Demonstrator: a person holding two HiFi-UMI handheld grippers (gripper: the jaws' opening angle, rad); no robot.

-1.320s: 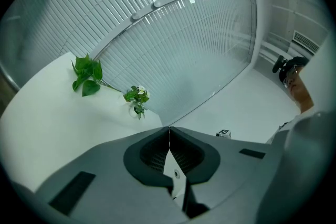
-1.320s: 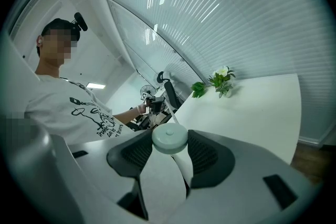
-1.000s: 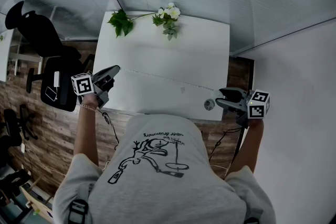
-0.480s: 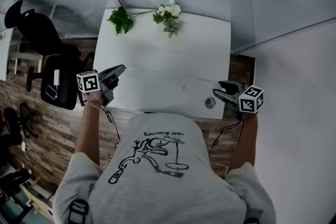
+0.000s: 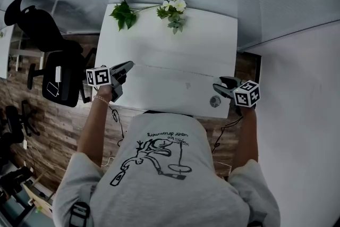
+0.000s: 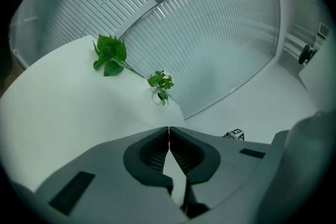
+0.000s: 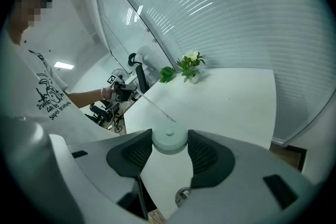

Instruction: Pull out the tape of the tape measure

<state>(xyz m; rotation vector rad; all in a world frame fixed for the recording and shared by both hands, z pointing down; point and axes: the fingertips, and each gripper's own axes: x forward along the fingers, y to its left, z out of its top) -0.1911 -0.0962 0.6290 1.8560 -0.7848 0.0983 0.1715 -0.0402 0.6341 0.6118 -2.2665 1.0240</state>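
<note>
A round pale-green tape measure sits between the fingers of my right gripper, which is shut on its case. In the head view this gripper hovers over the right front corner of the white table. The thin tape runs from there leftward across the table to my left gripper at the left edge. The left gripper has its jaws pressed together on the tape's end, which is hidden between the pads. In the right gripper view the tape runs toward the far left gripper.
A white flower sprig and a green leafy sprig lie at the table's far edge against a ribbed glass partition. A round metal grommet sits near the front right corner. A black office chair stands left of the table.
Both grippers have moved inward toward each other over the table's front part, so the stretched tape between them is shorter. Both holds are unchanged.
</note>
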